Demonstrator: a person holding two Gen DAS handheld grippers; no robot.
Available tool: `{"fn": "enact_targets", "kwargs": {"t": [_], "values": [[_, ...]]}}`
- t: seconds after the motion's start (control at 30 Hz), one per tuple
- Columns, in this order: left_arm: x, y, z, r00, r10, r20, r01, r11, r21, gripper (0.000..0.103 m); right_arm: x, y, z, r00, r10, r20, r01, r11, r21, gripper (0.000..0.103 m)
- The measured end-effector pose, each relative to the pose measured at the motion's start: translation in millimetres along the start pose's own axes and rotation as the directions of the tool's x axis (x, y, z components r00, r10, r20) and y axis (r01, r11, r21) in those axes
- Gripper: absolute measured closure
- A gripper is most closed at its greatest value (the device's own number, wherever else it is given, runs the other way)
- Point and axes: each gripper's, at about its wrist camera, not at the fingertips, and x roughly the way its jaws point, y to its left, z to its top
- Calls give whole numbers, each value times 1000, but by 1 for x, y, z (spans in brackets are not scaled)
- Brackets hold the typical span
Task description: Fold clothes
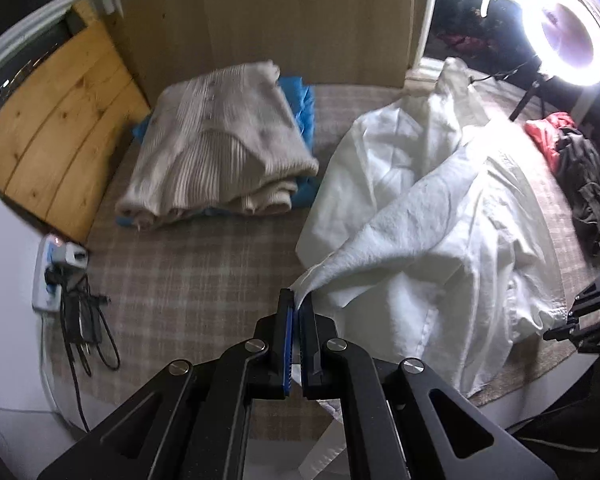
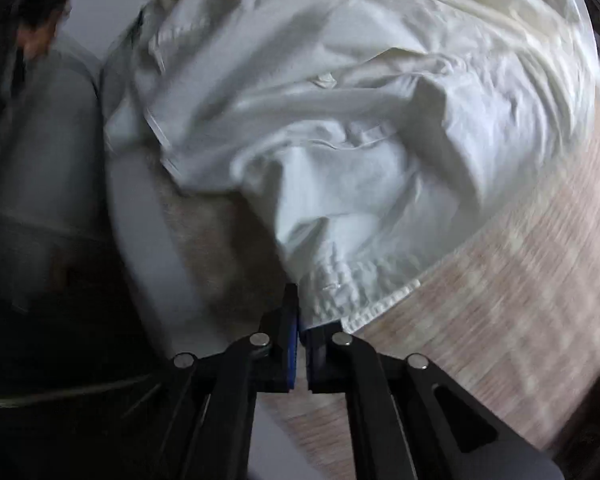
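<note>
White garment (image 1: 440,216) lies rumpled on the plaid-covered table (image 1: 188,272), spread across the surface to the right of the folded stack. Left gripper (image 1: 298,308) clenched on a corner of the white garment, blue pads pressed together with the cloth pinched between them; a textured flap rises from the pinch and drapes back over the rest of the garment. Right gripper (image 2: 300,320) likewise clamped on the white garment (image 2: 340,140), at a stitched, gathered hem edge that fans out just past the fingertips; the right wrist view is motion-blurred. In the left wrist view the right gripper's black frame (image 1: 588,312) shows at the garment's right edge. Folded stack: a beige ribbed knit sweater (image 1: 220,144) atop a blue folded item (image 1: 306,120), left of the white garment and apart from it, against the tan wall panel (image 1: 268,12). Behind the white garment, a lit ring light (image 1: 568,36) on a dark stand. Right of the garment, near the table's far edge, a heap of red and dark clothes (image 1: 572,152). Left of the sweater stack, at the table's edge, a white power strip (image 1: 52,268) with black cables (image 1: 88,336) trailing. Wooden plank panel (image 1: 60,120) beyond the stack, to its left.
</note>
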Motion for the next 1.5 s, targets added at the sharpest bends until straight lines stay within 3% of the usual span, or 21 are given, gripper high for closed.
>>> {"fn": "enact_targets", "kwargs": {"t": [0.07, 0.13, 0.2, 0.23, 0.27, 0.33, 0.37, 0.4, 0.43, 0.5, 0.57, 0.67, 0.8, 0.83, 0.87, 0.93, 1.07, 1.2, 1.33, 1.4, 1.5], "values": [[-10, -3, 2, 1000, -16, 22, 16, 1000, 20, 101, -26, -9, 1, 997, 69, 30, -72, 994, 78, 100], [-20, -5, 4, 998, -33, 44, 31, 999, 40, 101, -58, -21, -1, 979, 182, 89, -195, 966, 171, 100], [-29, -8, 6, 997, -49, 65, 45, 997, 62, 101, -89, -36, -8, 923, 338, 183, -376, 891, 255, 100], [-33, -13, 5, 996, -54, 70, 49, 996, 76, 101, -99, -42, -13, 897, 388, 212, -436, 854, 282, 100], [-37, -17, 5, 995, -59, 75, 52, 995, 89, 101, -106, -48, -19, 887, 401, 229, -456, 838, 299, 100], [-41, -23, 3, 995, -65, 80, 56, 992, 109, 101, -97, -58, -31, 946, 275, 169, -318, 886, 338, 100], [-43, -26, 2, 994, -71, 82, 61, 992, 110, 101, -77, -67, -39, 983, 167, 78, -184, 906, 382, 100], [-44, -29, 0, 994, -76, 84, 66, 992, 111, 101, -60, -75, -45, 997, 81, -2, -73, 913, 402, 100], [-46, -32, -1, 993, -81, 87, 71, 991, 112, 101, -47, -80, -50, 998, 53, -44, -31, 914, 404, 100], [-50, -39, -5, 991, -102, 91, 91, 989, 112, 101, -27, -85, -62, 994, 74, -75, -36, 909, 415, 100], [-60, -53, -13, 985, -141, 95, 129, 984, 119, 101, -26, -85, -68, 991, 114, -65, -77, 905, 419, 100], [-74, -75, -26, 974, -204, 100, 190, 973, 131, 101, -31, -84, -72, 991, 83, -107, -37, 925, 377, 100], [-85, -139, -55, 926, -375, 36, 362, 912, 192, 101, -49, -94, -74, 989, 75, -131, -25, 937, 349, 95], [-83, -153, -63, 916, -401, 7, 391, 898, 203, 101, -61, -99, -71, 993, 52, -107, -13, 939, 343, 81], [-80, -169, -70, 903, -428, -23, 423, 881, 212, 101, -74, -105, -66, 997, 27, -71, -2, 942, 335, 67], [-66, -203, -88, 864, -492, -104, 502, 837, 218, 101, -103, -120, -51, 999, -27, 33, 16, 949, 315, 59], [-24, -263, -113, 815, -515, -266, 568, 800, 193, 97, -144, -161, -5, 974, -135, 184, 80, 956, 282, 59], [-27, -278, -109, 835, -489, -252, 535, 829, 162, 97, -146, -207, 62, 932, -270, 241, 193, 934, 299, 59], [-48, -267, -95, 880, -445, -168, 466, 876, 120, 96, -128, -252, 129, 910, -332, 248, 226, 900, 373, 59], [-52, -264, -90, 899, -413, -148, 430, 897, 104, 96, -118, -261, 145, 912, -310, 267, 186, 895, 405, 59], [-44, -259, -85, 915, -379, -139, 389, 920, 55, 93, -118, -266, 173, 918, -208, 338, 64, 919, 390, 58]]}}
